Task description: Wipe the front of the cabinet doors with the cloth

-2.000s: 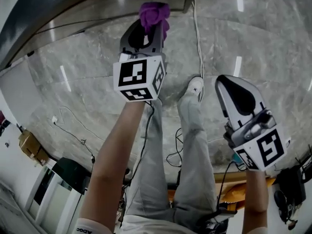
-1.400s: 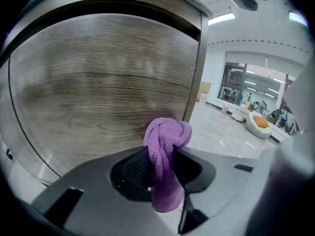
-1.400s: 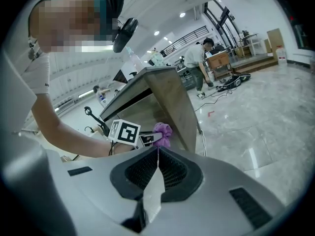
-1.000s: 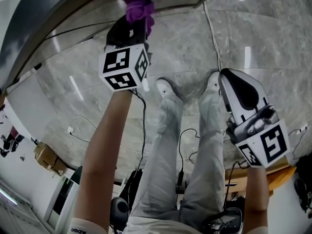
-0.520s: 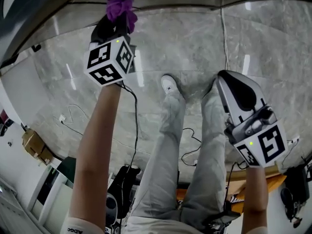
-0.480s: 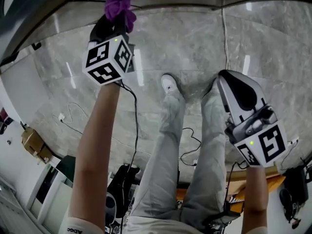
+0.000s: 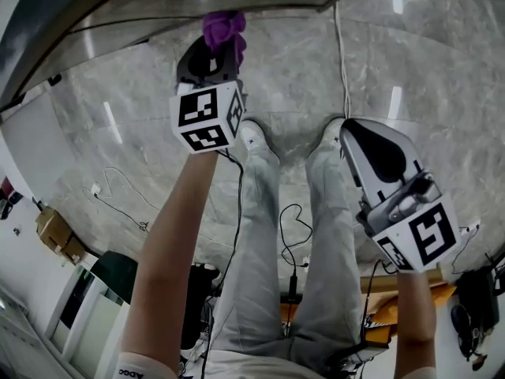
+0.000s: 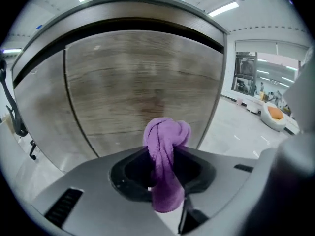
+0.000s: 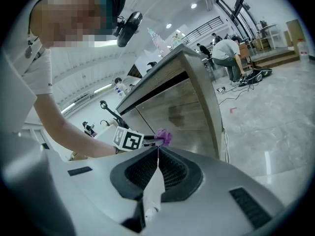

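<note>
- The cabinet door (image 8: 142, 87) fills the left gripper view, but in the head view you only see a thin strip of the cabinet at the very top, cut off by the edge.
- The purple cloth (image 8: 165, 151) is bunched up in a twisty lump. Its lower end goes down between the jaws, so that part is hidden.
- The cloth is right in front of the wooden door, low down. I cannot tell if it is touching the wood or just next to it.
- Both hands are hidden under the marker cubes, so only the bare arms show.
- The left gripper (image 7: 221, 47) is squeezing the cloth, with its jaws closed tight on it.
- The left arm (image 7: 177, 251) is stretched out long and straight toward the cabinet.
- The right gripper (image 7: 349, 136) has nothing in it. Its jaws are pressed together.
- The right arm (image 7: 414, 330) is held back, close to the body. That gripper is well apart from the cabinet, above the shiny stone floor (image 7: 442, 93).
- Half a second ago the cloth was up at the top edge of the head view and more to the left. Now it sits lower and more to the right.
- The right gripper is in almost the same spot as before.
- The two white shoes (image 7: 254, 133) now stand side by side.
</note>
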`<state>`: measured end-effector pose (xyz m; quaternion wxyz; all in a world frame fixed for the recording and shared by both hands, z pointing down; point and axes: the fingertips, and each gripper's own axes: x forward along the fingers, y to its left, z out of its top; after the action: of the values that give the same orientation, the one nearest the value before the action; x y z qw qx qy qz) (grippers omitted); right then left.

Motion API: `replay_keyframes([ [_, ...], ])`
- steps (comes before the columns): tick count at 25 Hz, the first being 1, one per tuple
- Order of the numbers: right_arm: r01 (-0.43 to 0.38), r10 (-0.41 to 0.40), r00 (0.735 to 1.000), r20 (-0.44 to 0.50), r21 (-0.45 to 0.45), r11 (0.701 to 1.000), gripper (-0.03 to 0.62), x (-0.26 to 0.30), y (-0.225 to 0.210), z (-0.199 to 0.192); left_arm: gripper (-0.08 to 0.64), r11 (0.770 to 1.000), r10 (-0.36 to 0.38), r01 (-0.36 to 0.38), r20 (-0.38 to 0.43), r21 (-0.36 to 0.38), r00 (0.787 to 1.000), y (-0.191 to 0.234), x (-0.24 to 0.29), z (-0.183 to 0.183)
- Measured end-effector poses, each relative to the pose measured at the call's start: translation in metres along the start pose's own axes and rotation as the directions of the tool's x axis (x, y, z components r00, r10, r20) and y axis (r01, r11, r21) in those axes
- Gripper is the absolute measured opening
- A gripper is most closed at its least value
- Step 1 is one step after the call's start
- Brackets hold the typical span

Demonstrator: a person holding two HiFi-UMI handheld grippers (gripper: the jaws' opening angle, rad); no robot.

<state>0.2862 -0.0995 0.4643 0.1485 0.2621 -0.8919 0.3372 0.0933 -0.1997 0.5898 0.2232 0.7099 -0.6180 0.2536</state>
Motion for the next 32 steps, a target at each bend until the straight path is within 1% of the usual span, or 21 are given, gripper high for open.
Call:
replay_keyframes([
  [3, 0.003, -0.003, 1.0, -0.008, 0.007, 1.0, 0.029, -0.027, -0.028, -0.009, 0.114, 0.998, -0.049, 0.05, 0.033, -0.023, 0.998, -0.067, 0.026, 0.004],
  [5, 0.017, -0.017, 1.0, -0.005, 0.017, 1.0, 0.029, -0.044, -0.045, -0.013, 0.114, 0.996, -0.083, 0.084, 0.067, -0.017, 0.994, -0.106, 0.043, 0.011],
  [7, 0.043, -0.043, 0.999, 0.006, 0.033, 0.999, 0.029, -0.061, -0.062, -0.014, 0.114, 0.994, -0.106, 0.108, 0.082, -0.015, 0.991, -0.137, 0.06, 0.017],
  [10, 0.098, -0.1, 0.995, 0.029, 0.07, 0.993, 0.029, -0.082, -0.088, -0.019, 0.114, 0.994, -0.102, 0.104, 0.08, -0.032, 0.992, -0.165, 0.083, 0.02],
  [13, 0.154, -0.16, 0.986, 0.048, 0.109, 0.982, 0.029, -0.094, -0.109, -0.029, 0.112, 0.995, -0.078, 0.083, 0.091, -0.047, 0.993, -0.174, 0.099, 0.019],
  [15, 0.181, -0.19, 0.98, 0.056, 0.13, 0.975, 0.029, -0.099, -0.12, -0.038, 0.112, 0.997, -0.056, 0.061, 0.1, -0.044, 0.993, -0.171, 0.104, 0.017],
  [17, 0.204, -0.214, 0.975, 0.055, 0.147, 0.968, 0.029, -0.101, -0.126, -0.048, 0.112, 0.999, -0.053, 0.053, 0.115, 0.001, 0.992, -0.168, 0.104, 0.016],
  [19, 0.218, -0.229, 0.972, 0.052, 0.161, 0.963, 0.029, -0.098, -0.123, -0.056, 0.112, 0.995, -0.082, 0.075, 0.119, 0.061, 0.99, -0.163, 0.102, 0.013],
  [22, 0.215, -0.226, 0.973, 0.052, 0.158, 0.964, 0.029, -0.077, -0.11, -0.058, 0.112, 0.982, -0.139, 0.122, 0.117, 0.145, 0.983, -0.147, 0.101, 0.014],
  [24, 0.205, -0.214, 0.976, 0.049, 0.147, 0.968, 0.029, -0.062, -0.099, -0.057, 0.112, 0.974, -0.159, 0.136, 0.121, 0.179, 0.98, -0.133, 0.098, 0.015],
  [27, 0.195, -0.203, 0.978, 0.049, 0.137, 0.971, 0.029, -0.039, -0.081, -0.053, 0.112, 0.973, -0.157, 0.133, 0.121, 0.188, 0.98, -0.103, 0.091, 0.009],
  [30, 0.182, -0.19, 0.98, 0.057, 0.132, 0.975, 0.029, -0.012, -0.063, -0.05, 0.112, 0.98, -0.121, 0.101, 0.114, 0.172, 0.986, -0.059, 0.085, 0.0],
  [32, 0.175, -0.184, 0.981, 0.059, 0.129, 0.976, 0.029, 0.005, -0.05, -0.05, 0.112, 0.98, -0.105, 0.085, 0.104, 0.179, 0.989, -0.028, 0.079, -0.006],
])
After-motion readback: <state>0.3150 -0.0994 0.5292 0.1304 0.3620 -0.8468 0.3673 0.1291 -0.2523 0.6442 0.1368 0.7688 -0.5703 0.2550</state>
